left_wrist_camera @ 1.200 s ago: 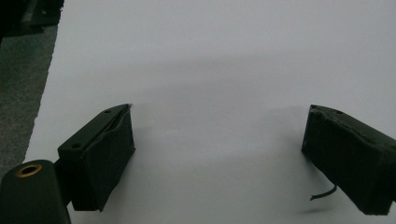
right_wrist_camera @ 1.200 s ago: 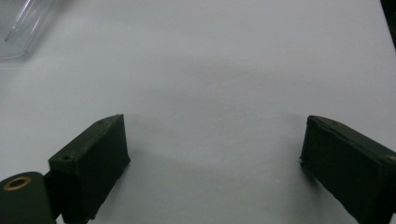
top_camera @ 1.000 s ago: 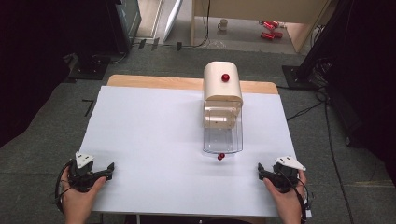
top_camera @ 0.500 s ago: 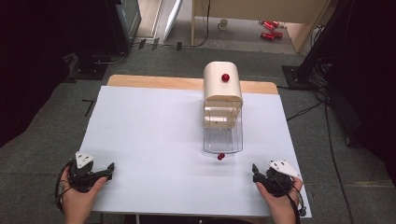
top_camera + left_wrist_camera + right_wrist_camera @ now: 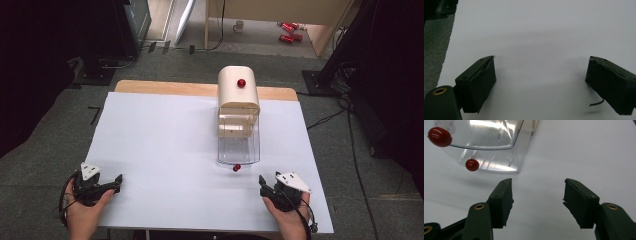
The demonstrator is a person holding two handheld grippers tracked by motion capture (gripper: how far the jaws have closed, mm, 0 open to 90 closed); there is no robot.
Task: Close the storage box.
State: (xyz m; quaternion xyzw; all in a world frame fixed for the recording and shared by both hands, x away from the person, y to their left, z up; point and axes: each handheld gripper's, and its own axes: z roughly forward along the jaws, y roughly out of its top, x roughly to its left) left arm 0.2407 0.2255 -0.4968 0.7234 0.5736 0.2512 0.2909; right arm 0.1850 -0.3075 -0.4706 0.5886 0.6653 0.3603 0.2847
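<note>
The right gripper (image 5: 261, 183) sits in the person's hand near the front right of the white table (image 5: 165, 150), its jaws apart with only bare tabletop between them; they have just been closing. Ahead of it and a little to its left lies a small red knob (image 5: 236, 168), the handle at the near end of a clear drawer (image 5: 238, 146), which stands pulled out toward the person from a cream box (image 5: 238, 95) (a second red knob sits on the box's rounded top). In the right gripper view the clear drawer (image 5: 484, 142) is just beyond the left jaw, apart from it, and its red knob (image 5: 472, 165) is reflected in the plastic.

The left gripper (image 5: 118, 181) rests well off to the other side, near the front left edge, its jaws wide with nothing in them. In the left gripper view its pads (image 5: 480, 85) frame plain white surface.
</note>
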